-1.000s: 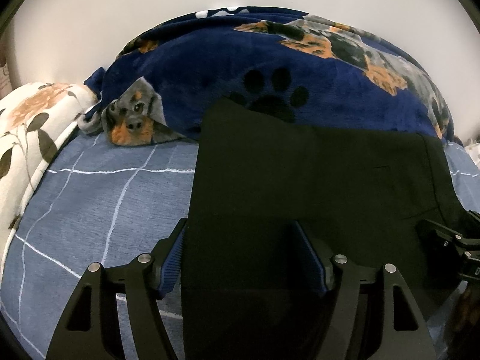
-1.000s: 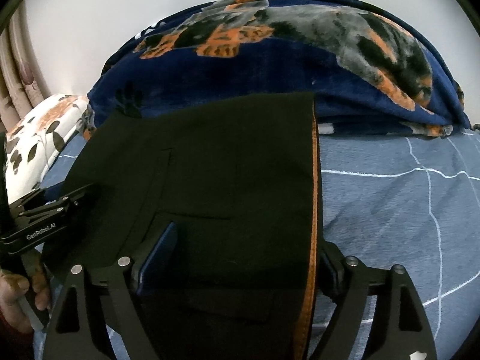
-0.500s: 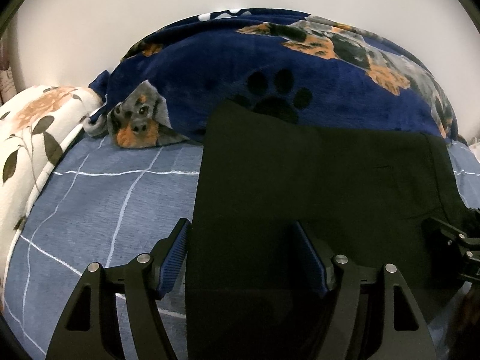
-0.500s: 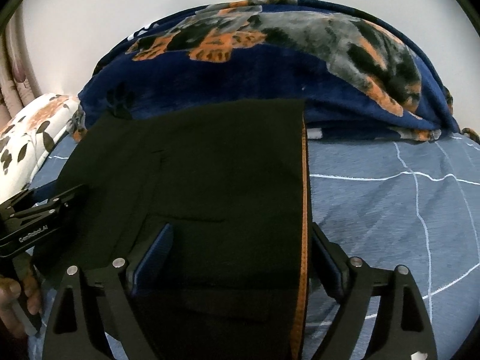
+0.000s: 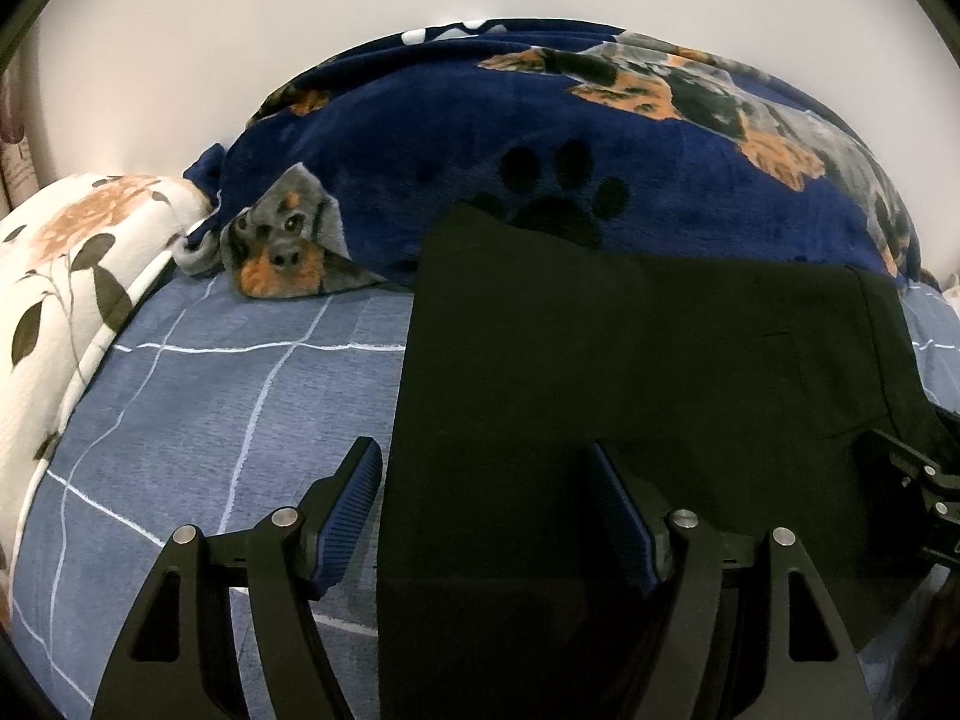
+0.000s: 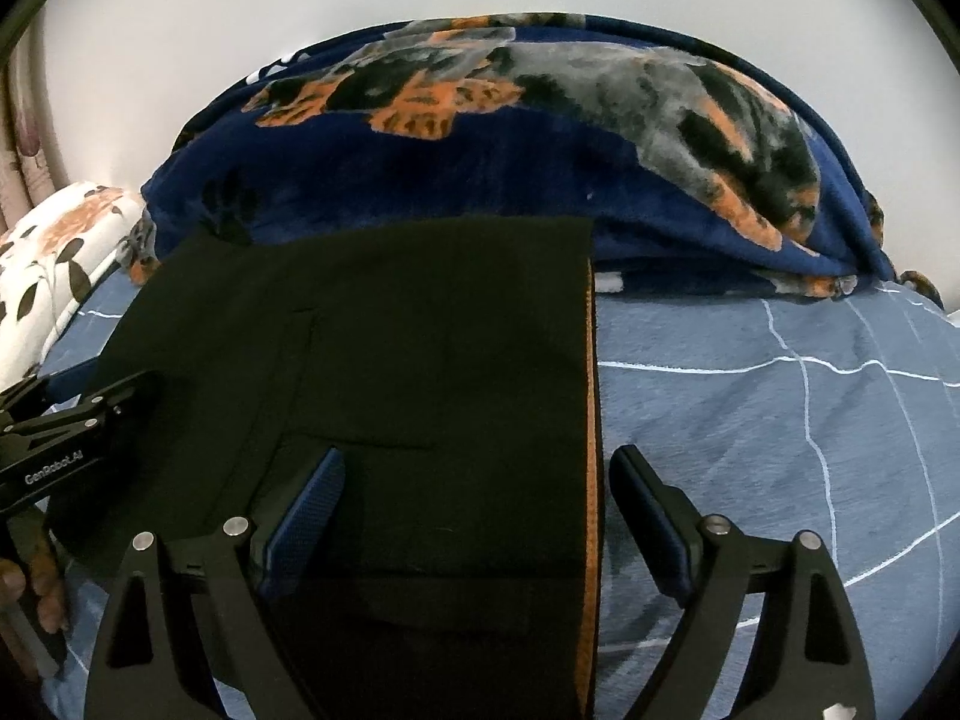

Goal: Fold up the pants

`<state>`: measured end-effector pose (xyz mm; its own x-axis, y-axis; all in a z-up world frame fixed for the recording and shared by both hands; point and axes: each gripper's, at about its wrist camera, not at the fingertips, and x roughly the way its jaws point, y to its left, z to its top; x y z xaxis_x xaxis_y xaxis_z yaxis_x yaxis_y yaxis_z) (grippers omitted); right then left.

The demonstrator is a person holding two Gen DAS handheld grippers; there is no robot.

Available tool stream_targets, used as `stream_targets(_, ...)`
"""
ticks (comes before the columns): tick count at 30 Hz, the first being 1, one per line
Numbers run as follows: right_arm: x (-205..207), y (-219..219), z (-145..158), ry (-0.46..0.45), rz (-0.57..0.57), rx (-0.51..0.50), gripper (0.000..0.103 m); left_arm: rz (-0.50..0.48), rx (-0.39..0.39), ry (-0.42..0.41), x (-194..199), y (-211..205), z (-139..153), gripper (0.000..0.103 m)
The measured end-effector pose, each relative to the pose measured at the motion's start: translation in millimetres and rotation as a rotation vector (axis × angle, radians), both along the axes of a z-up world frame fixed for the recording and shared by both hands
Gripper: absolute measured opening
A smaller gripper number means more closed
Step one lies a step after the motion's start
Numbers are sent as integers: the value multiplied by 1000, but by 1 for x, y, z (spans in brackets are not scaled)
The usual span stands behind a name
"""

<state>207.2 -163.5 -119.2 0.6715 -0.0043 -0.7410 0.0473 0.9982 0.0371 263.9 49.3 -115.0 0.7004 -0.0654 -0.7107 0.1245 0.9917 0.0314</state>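
Fingers of both grippers, left (image 5: 486,501) and right (image 6: 477,507), angle downward, spread wide astride the black pants (image 5: 630,360).

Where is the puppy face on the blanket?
In the left wrist view the puppy face sits left of the black pants, on the blue blanket's low corner, beside the flowery pillow.

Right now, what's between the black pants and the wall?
The dog blanket is bunched up there, with the far edge of the pants resting on it. Behind it is only the wall. Both wrist views show this.
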Motion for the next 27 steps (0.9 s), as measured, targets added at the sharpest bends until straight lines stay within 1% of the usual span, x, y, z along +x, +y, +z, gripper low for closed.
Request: stream_targets(27,3,1,-1,9,-5,-10,93,10,19,-6,0,-1,-1,75)
